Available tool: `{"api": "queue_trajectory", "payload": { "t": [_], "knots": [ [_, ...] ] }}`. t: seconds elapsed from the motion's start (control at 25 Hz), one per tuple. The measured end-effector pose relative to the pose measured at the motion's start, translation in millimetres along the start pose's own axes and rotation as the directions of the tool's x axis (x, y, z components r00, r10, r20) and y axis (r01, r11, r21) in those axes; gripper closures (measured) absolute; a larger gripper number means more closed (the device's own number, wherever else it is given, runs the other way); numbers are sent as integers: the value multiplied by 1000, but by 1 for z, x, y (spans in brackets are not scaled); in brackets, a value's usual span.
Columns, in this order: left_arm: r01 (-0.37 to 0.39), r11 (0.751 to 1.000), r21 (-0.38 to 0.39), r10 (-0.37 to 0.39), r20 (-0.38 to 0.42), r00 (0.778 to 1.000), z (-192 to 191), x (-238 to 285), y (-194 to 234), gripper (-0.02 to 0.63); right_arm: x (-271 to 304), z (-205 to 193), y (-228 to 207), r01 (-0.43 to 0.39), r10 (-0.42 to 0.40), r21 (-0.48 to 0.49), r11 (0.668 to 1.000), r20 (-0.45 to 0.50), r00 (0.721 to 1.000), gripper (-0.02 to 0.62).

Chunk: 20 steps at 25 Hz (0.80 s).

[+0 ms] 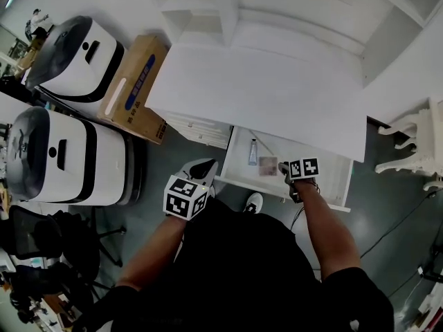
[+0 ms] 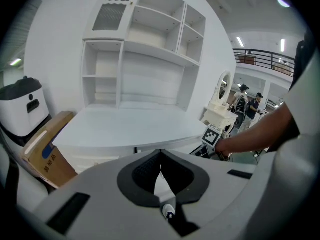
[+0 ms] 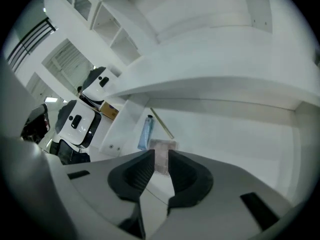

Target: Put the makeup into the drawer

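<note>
The white drawer (image 1: 325,175) stands pulled out under the desk top (image 1: 263,88). In it lie a blue tube (image 1: 253,151) (image 3: 146,131), a pinkish flat makeup palette (image 1: 268,166) (image 3: 163,145) and a thin stick (image 3: 162,124). My right gripper (image 1: 285,170) (image 3: 161,156) hovers over the drawer just above the palette, its jaws open with nothing between them. My left gripper (image 1: 202,168) (image 2: 160,153) hangs in front of the desk, left of the drawer, its tips touching, shut and empty.
A cardboard box (image 1: 135,88) leans beside the desk at the left, next to two white-and-black machines (image 1: 76,57) (image 1: 62,158). An ornate white chair (image 1: 415,144) stands at the right. White shelves (image 2: 150,49) rise behind the desk. People (image 2: 250,104) stand far off.
</note>
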State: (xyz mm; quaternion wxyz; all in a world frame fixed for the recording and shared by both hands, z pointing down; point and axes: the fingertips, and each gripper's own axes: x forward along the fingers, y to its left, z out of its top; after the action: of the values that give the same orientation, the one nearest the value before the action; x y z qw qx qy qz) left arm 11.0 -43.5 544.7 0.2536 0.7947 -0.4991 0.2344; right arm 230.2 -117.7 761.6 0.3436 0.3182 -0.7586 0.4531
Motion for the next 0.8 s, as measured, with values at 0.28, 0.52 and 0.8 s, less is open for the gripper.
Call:
{"api": "queue_trajectory", "payload": {
  "t": [0.28, 0.52, 0.8],
  "knots": [
    [78, 996, 43, -79, 20, 997, 15, 6, -7, 595, -64, 26, 68, -98, 102, -27, 995, 258, 961, 514],
    [164, 982, 99, -167, 28, 986, 27, -5, -4, 595, -108, 27, 133, -174, 157, 2, 985, 421, 893, 558],
    [247, 958, 149, -252, 18, 968, 21, -36, 12, 595, -119, 29, 212, -157, 137, -10, 988, 540, 831, 568]
  ]
}}
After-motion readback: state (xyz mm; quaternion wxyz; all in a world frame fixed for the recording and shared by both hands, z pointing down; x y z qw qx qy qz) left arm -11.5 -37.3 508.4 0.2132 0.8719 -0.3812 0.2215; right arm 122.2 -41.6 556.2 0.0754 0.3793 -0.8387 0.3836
